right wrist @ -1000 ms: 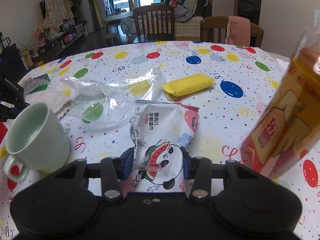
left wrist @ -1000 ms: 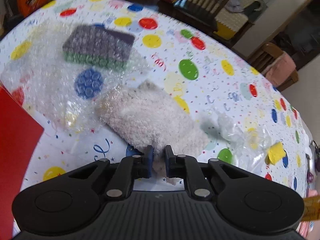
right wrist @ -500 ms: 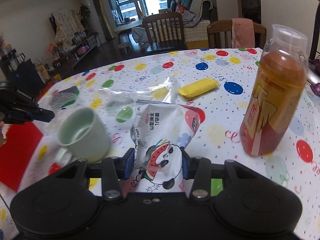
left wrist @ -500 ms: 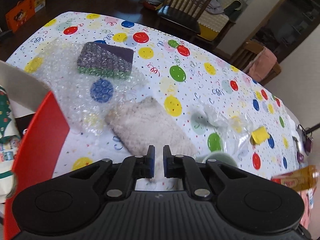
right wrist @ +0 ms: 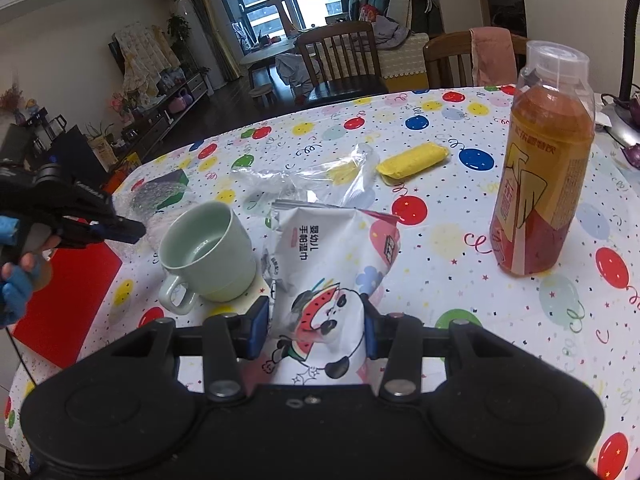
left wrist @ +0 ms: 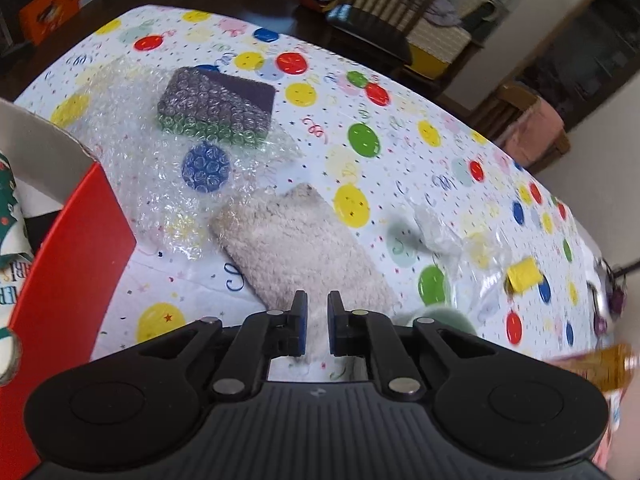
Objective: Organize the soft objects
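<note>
While the right tongs (right wrist: 316, 330) clench the wipes pack (right wrist: 326, 280), the towel (left wrist: 296, 248) is found just ahead of the empty, closed left tongs (left wrist: 314, 326), its long axis slanting away from them.

The black left gripper (left wrist: 314, 318) is lifting away from the fluffy white cloth (left wrist: 296, 248), uncovering the red box (left wrist: 60, 280); the black right gripper (right wrist: 316, 334) is carrying the panda-printed wipes packet (right wrist: 324, 280) upward.

Mug (right wrist: 208, 252) left of wipes pack (right wrist: 324, 280), bottle (right wrist: 544, 184) right, sponge (right wrist: 412, 160) behind pack
</note>
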A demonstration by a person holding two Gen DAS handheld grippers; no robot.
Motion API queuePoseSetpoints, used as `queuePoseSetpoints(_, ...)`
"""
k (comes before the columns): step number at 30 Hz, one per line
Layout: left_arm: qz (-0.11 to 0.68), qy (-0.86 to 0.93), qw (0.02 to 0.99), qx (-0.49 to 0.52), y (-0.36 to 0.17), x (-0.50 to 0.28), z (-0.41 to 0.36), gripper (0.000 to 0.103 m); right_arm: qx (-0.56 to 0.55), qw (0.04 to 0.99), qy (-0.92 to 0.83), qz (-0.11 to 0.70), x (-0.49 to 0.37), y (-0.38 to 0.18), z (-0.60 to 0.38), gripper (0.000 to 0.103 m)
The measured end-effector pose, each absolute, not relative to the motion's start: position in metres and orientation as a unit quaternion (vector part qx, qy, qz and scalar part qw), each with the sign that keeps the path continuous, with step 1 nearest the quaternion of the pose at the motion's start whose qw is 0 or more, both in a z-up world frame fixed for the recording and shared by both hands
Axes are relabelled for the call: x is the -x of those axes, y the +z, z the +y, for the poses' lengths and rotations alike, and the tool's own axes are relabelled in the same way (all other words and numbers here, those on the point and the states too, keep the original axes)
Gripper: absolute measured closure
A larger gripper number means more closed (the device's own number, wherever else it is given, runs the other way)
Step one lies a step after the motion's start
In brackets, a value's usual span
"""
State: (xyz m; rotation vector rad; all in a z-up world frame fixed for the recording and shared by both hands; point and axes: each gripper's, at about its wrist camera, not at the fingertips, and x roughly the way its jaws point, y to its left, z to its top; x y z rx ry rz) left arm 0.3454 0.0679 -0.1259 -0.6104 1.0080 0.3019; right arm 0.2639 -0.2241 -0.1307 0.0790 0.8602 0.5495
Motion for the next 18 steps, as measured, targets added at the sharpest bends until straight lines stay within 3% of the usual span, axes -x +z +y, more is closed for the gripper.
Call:
queuePoseSetpoints(2, 0.474, 0.155, 0.813, 0.3, -0.13, -0.353, 0.071, 0.084, -0.041, 0.872, 0.264, 0.411, -0.264, -0.131, -0.226, 0.059)
queuePoseSetpoints(4, 0.479, 0.159, 0.802, 0.319, -0.136, -0.36, 0.073, 0.067, -0.044, 0.871, 0.266, 0.41, -0.266, -0.131, -0.229, 0.059)
queuePoseSetpoints(6, 0.484, 0.166, 0.792, 0.332, -0.143, -0.366, 0.073, 0.019, -0.043, 0.871, 0.268, 0.409, -0.267, -0.132, -0.23, 0.059)
queuePoseSetpoints(18, 0.5, 0.209, 0.748, 0.384, -0.176, -0.399, 0.07, 0.018, -0.04, 0.865, 0.274, 0.418, -0.283, -0.142, -0.24, 0.059)
